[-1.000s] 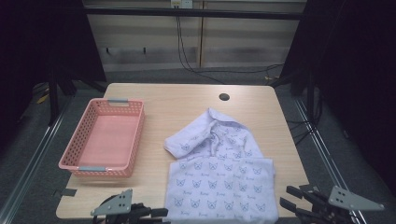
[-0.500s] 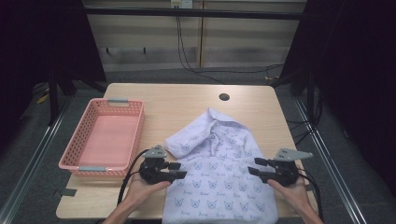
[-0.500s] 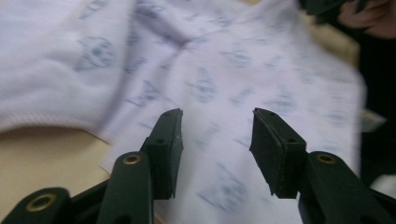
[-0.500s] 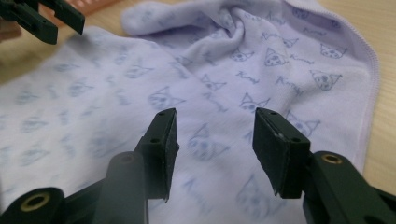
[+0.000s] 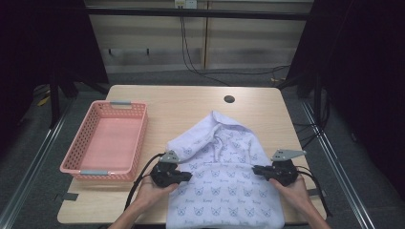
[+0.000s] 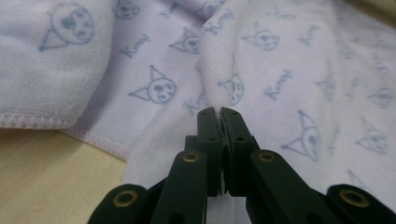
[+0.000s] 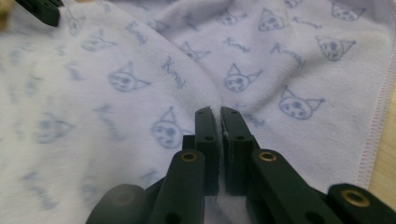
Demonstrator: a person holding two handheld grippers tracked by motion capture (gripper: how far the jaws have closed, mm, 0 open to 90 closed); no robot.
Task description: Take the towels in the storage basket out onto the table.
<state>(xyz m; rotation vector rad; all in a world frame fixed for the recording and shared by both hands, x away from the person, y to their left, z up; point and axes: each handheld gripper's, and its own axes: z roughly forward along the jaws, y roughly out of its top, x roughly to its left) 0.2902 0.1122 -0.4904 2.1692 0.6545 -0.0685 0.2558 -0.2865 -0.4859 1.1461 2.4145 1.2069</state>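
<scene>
At the near edge of the table a lilac towel printed with cat faces lies spread, its lower hem reaching the table's front lip. Left gripper sits on the towel's left border, right gripper on its right border, roughly level with each other across the cloth. Both sets of jaws have just been closing. In the left gripper view the left gripper is clenched on a raised ridge of towel, fabric pinched up between the tips. In the right gripper view the right gripper is likewise clamped on a small pleat of towel, with the stitched hem running off to one side. Judgement: a symmetric two-point grasp at mid-length, probably so the cloth can be lifted and folded evenly without skewing.

Beyond the grippers, the towel's far part is already turned over on itself, bunched into a loose peak pointing away from the person. Left of the towel, well apart, a pink basket stands empty, likely the destination for the folded piece. Beyond the towel's peak, a round cable hole sits in the tabletop.
</scene>
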